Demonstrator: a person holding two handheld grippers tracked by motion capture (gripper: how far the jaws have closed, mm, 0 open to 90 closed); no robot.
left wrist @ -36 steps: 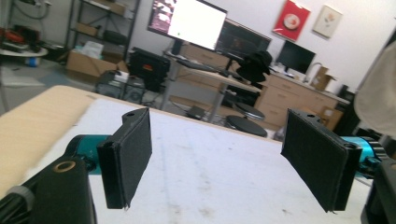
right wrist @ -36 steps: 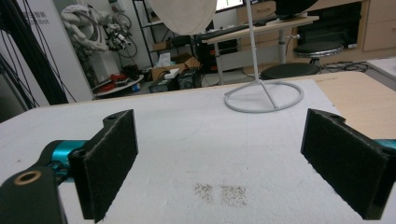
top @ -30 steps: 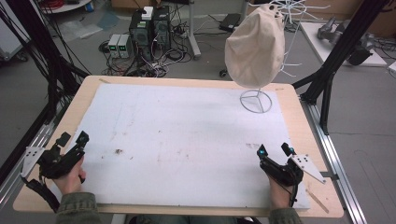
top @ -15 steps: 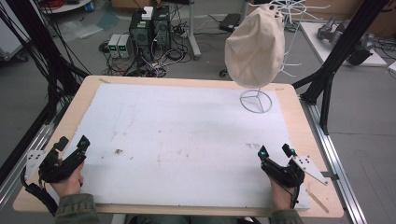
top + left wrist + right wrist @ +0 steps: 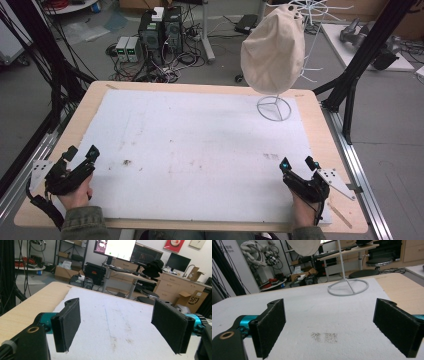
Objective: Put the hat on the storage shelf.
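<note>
Beige cloth hat [image 5: 273,47] sits up on its white wire stand [image 5: 274,107], and that stand is our landmark, planted at the far right corner of the white foam mat [image 5: 200,145]. Right gripper [image 5: 299,163] rests at the mat's near edge, well short of the stand and almost straight in front of it, jaws spread wide with nothing between them. In the right gripper view the stand's ring base [image 5: 348,287] lies dead ahead beyond a dark smudge [image 5: 324,337] on the foam. Left gripper [image 5: 81,151] sits far to the left of the stand, at the near left corner of the mat, jaws also wide apart and empty. Both are well apart from the hat, neither touching it. Wooden table [image 5: 90,102] frames the mat all round.
</note>
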